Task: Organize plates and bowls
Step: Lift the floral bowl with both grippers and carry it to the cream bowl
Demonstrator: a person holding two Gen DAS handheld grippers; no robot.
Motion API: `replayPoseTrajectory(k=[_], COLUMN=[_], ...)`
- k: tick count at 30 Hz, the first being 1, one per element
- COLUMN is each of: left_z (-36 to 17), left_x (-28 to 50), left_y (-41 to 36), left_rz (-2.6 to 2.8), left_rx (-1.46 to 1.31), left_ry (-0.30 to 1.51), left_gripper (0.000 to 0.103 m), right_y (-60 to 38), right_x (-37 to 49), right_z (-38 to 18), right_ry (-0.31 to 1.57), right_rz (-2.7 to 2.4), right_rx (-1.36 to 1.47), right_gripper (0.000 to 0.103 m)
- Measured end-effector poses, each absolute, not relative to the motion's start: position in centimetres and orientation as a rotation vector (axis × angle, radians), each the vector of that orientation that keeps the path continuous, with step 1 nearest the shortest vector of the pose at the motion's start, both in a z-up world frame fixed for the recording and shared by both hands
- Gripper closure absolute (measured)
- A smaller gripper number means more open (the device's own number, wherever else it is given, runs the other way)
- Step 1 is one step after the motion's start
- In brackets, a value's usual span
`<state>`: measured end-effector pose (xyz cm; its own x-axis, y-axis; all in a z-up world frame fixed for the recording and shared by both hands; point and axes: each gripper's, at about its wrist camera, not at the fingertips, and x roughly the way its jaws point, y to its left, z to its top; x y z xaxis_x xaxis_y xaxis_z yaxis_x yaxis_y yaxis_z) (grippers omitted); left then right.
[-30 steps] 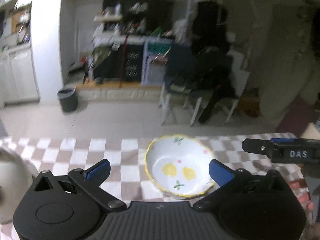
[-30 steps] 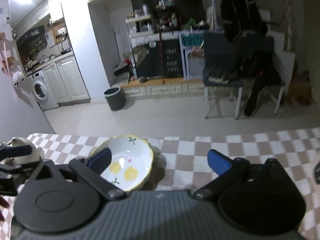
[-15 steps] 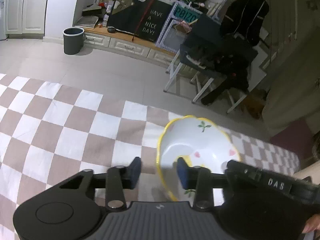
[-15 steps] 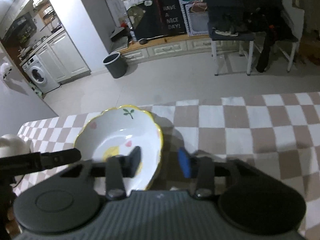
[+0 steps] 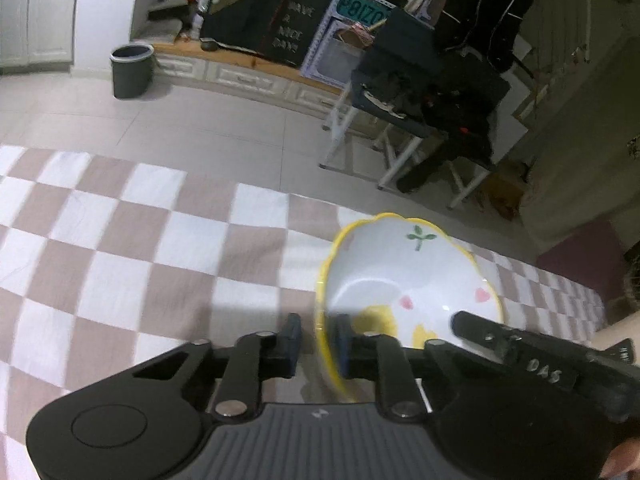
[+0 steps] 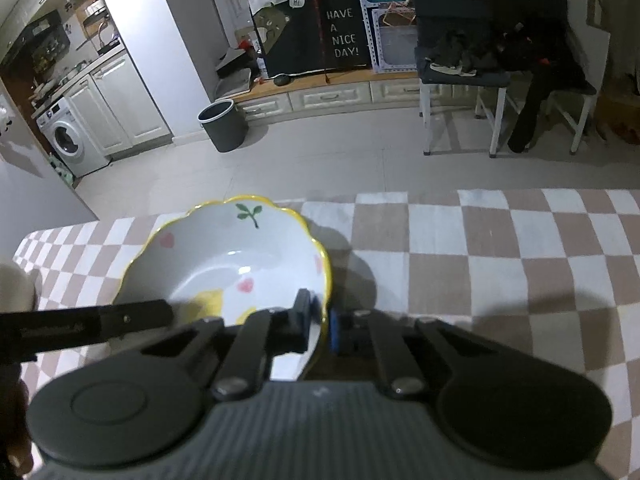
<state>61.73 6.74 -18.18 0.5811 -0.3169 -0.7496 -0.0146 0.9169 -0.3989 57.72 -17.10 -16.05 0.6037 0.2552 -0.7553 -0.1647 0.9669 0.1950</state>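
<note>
Both tools have closed since a second ago: left tool pinches the bowl's left rim, right tool its right rim, above the worktop.

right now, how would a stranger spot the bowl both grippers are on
Find the brown-and-white checkered tablecloth; near its far edge sits the bowl, pinched at opposite rims by the left gripper and right gripper. It's white with a scalloped yellow rim, pink hearts and a green sprig.

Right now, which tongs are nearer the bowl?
Neither, as far as these views show: both grip its rim. The left tongs pinch the bowl at its left edge; the right tongs pinch its right edge.
</note>
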Motion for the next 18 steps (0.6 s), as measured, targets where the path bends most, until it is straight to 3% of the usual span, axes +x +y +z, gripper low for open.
replayPoseTrajectory(k=[11, 18], left_z=[-16.5, -12.5], left_x=[58.3, 54.2], left_y=[4.8, 3.8], left_rz=[-0.202, -0.202], left_rx=[-0.289, -0.296], left_ry=[0.918, 0.845], left_gripper=[0.089, 0.089], right_y=[-18.1, -19.5], right_x=[56.1, 52.3], right_z=[-14.6, -11.5], right_ry=[0.833, 0.803], right_rz=[0.237, 0.250], right_rx=[0.139, 0.145], right_gripper=[0.094, 0.095])
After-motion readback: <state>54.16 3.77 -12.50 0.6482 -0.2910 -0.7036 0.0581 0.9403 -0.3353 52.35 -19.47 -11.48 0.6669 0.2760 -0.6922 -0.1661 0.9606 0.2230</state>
